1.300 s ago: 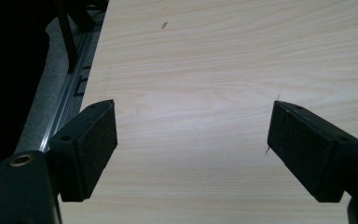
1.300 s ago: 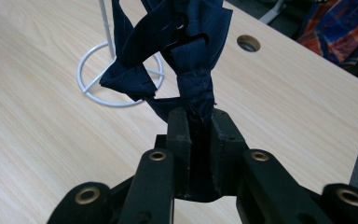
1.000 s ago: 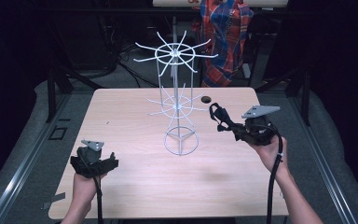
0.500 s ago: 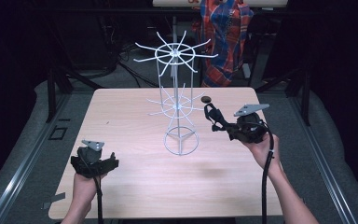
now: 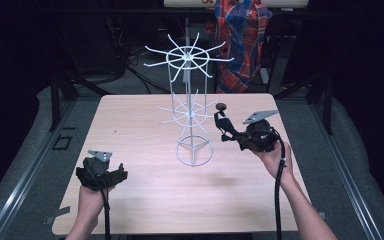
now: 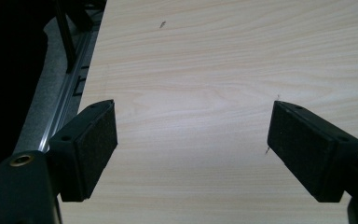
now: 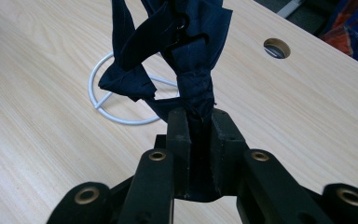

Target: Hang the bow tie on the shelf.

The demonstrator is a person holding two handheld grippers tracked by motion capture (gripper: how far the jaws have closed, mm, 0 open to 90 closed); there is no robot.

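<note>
- One dark navy cloth strip (image 7: 177, 56), soft, light and floppy, hangs clamped in the right gripper (image 7: 199, 140) near the white wire rack (image 5: 190, 105), right of it.
- Best gripped at its bunched, knotted middle.
- Left gripper (image 6: 191, 144): jaws apart, empty, over the table (image 6: 205, 56).

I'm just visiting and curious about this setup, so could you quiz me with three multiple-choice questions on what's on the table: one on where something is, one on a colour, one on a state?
1. Where does the white wire rack stand?
A. near the middle of the table
B. on the floor
C. in the person's left hand

2. What colour is the cloth in the right gripper?
A. yellow
B. dark blue
C. white

3. How do the left gripper's jaws stand?
A. clamped on the cloth
B. shut on the rack
C. wide open with nothing between them

Answers: 1 A, the high view shows its ring base on the tabletop; 2 B, the right gripper view shows navy fabric pinched between the pads; 3 C, bare wood lies between its pads.
</note>
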